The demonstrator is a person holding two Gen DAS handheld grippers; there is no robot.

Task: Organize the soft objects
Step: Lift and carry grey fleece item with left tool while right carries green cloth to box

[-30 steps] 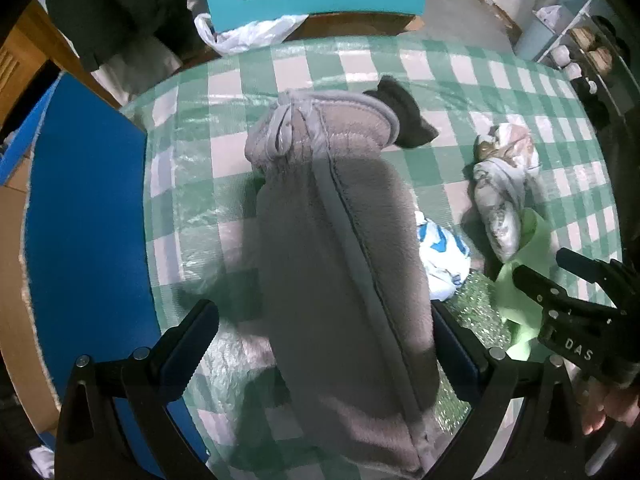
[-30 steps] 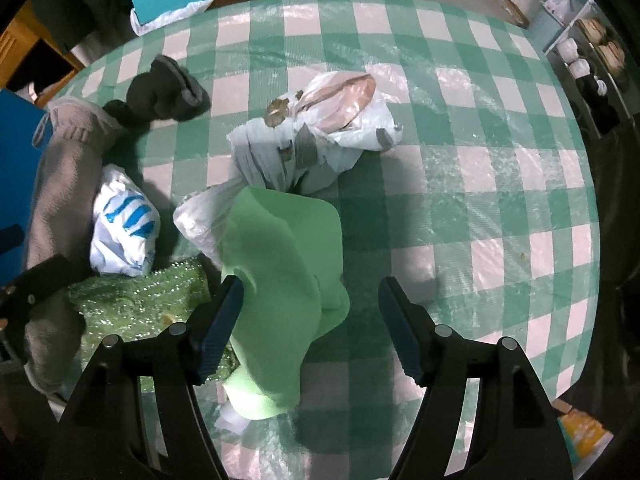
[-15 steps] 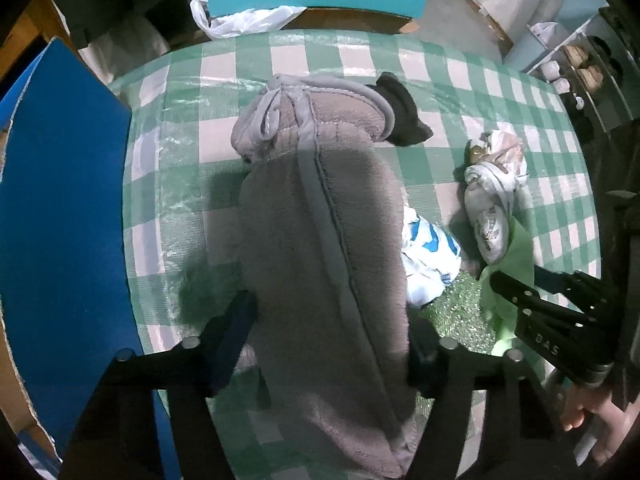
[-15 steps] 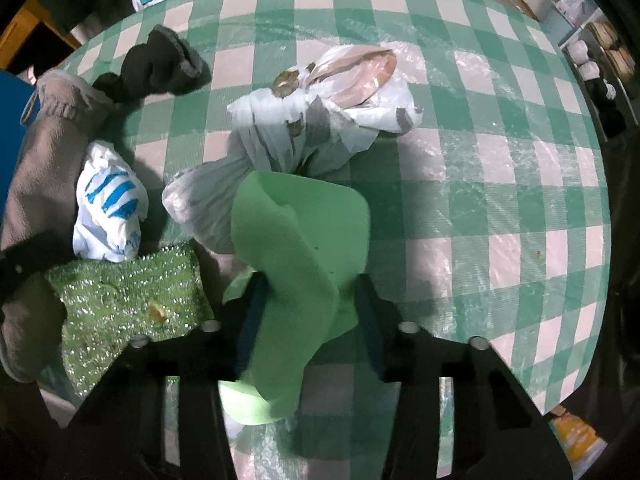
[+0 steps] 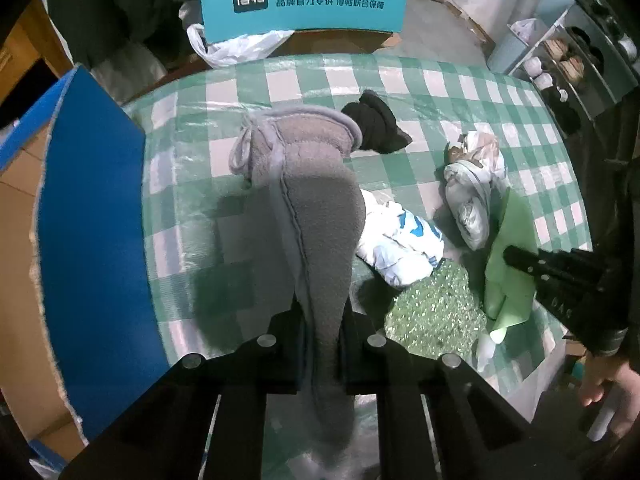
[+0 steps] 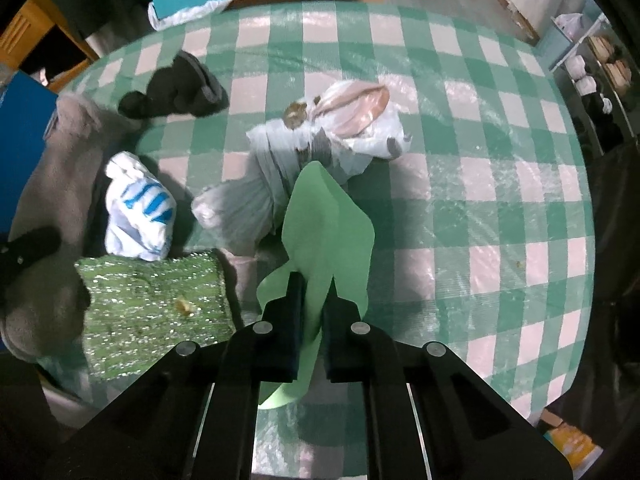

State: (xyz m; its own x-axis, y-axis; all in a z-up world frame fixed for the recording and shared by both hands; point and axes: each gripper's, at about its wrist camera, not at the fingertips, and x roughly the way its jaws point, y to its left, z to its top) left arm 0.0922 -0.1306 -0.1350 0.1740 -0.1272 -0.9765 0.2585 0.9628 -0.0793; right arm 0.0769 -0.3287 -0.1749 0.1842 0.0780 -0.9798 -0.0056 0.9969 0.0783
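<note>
**A:** ok so how far along is this "organize soft objects" thing? Looks barely started to me. Everything's scattered over the checked table [image 6: 500, 208]: black sock [image 6: 176, 88] upper left in the right wrist view, the white and blue bundle [image 6: 140, 208] at left, the sparkly green cloth [image 6: 156, 300] lower left, the printed plastic-wrapped bundle [image 6: 320, 136] in the middle. Nothing sorted or stacked that I can see.

**B:** yeah, my guess is it's the first pickup, both hands at once. The left gripper [image 5: 322, 320] has its jaws pinched nearly together on the grey fleece garment [image 5: 316, 208], which runs from bottom centre up to mid frame in the left wrist view, its far end lying on the table next to the sock.

**A:** and the right one?

**B:** The right gripper [image 6: 310, 312] is squeezed tight on the light green sheet [image 6: 328, 232], just below centre of its view, and the sheet pokes up over the printed bundle. There's a blue cardboard box [image 5: 92, 220] at the left edge, maybe the destination, can't tell.
</note>
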